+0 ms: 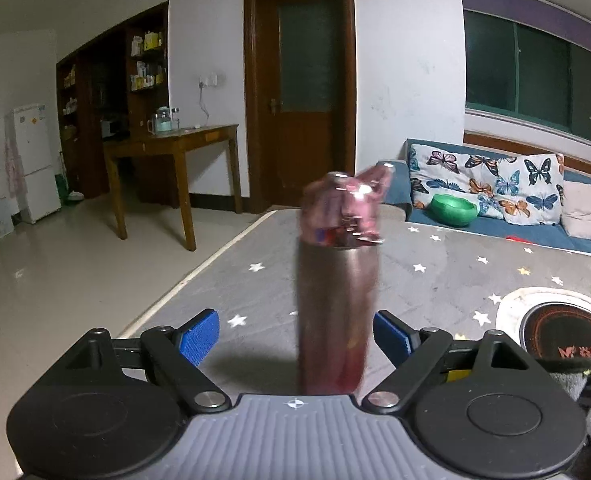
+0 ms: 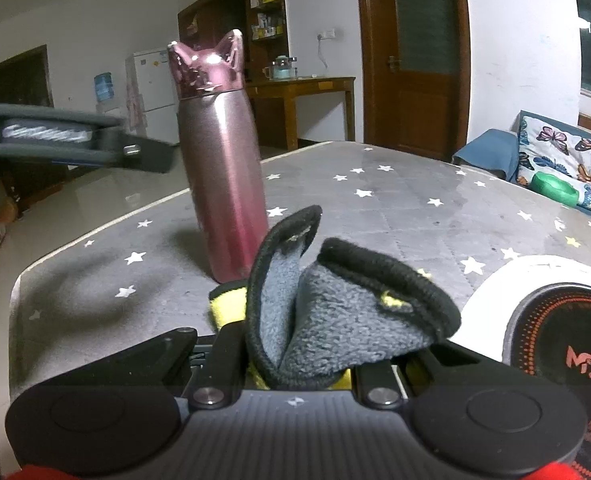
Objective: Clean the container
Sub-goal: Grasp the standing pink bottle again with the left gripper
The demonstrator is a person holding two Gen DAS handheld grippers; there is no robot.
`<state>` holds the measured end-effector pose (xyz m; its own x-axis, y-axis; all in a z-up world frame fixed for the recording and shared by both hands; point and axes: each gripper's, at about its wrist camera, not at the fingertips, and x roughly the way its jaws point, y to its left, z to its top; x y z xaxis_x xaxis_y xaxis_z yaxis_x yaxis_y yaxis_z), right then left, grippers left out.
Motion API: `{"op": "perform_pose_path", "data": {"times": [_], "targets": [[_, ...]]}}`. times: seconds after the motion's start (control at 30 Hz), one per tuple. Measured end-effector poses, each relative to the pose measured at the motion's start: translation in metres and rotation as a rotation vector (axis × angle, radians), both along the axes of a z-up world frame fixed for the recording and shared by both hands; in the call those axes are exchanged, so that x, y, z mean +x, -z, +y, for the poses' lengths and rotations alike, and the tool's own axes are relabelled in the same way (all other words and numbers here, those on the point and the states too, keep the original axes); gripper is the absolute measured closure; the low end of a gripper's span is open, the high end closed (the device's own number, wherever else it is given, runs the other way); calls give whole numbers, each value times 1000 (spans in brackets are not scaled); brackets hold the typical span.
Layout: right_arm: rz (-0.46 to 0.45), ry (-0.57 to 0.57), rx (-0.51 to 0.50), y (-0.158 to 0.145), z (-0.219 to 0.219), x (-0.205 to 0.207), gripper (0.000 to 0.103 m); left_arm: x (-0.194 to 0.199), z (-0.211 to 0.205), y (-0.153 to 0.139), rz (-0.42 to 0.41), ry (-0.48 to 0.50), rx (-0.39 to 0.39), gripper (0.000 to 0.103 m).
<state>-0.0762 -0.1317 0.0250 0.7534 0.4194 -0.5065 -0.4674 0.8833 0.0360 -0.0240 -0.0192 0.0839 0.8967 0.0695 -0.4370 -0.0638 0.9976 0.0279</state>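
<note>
While my left gripper [image 1: 295, 336] stands spread around the upright bottle [image 1: 335, 304] and my right gripper [image 2: 295, 356] pinches the cloth [image 2: 335, 320], a hard wipe could topple the unclamped bottle.

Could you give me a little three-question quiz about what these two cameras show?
1. True or false: the left gripper is clamped tight on the bottle.
2. Which does the right gripper hold? A) a sponge B) a grey cloth C) a brush
3. Fill in: the bottle's pink lid is shaped with two cat ____.

Key:
1. False. Its jaws stand open on either side of the bottle, which stands upright on the star-patterned table.
2. B, the grey cloth with black edging.
3. Ears.
</note>
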Motion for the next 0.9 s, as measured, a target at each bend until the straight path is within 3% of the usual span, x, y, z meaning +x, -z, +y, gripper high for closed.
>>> {"op": "perform_pose_path", "data": {"times": [0.1, 0.23, 0.43, 0.6, 0.7, 0.83, 0.9], "targets": [[4, 0, 10, 0, -5, 1, 88, 6, -18, 5, -21, -24, 21, 16], [8, -10, 15, 0, -9, 4, 88, 18, -37, 9, -53, -102, 56, 8], [15, -19, 32, 2, -12, 9, 88, 30, -39, 10, -40, -109, 32, 10], [27, -20, 42, 4, -16, 13, 88, 38, -37, 12, -22, -95, 15, 25], [29, -21, 44, 5, -17, 13, 88, 42, -35, 13, -11, -87, 4, 40], [28, -20, 42, 4, -15, 13, 88, 48, -31, 14, 4, -69, -8, 41], [28, -19, 41, 4, -15, 13, 88, 47, -20, 14, 19, -3, -1, 41]]}}
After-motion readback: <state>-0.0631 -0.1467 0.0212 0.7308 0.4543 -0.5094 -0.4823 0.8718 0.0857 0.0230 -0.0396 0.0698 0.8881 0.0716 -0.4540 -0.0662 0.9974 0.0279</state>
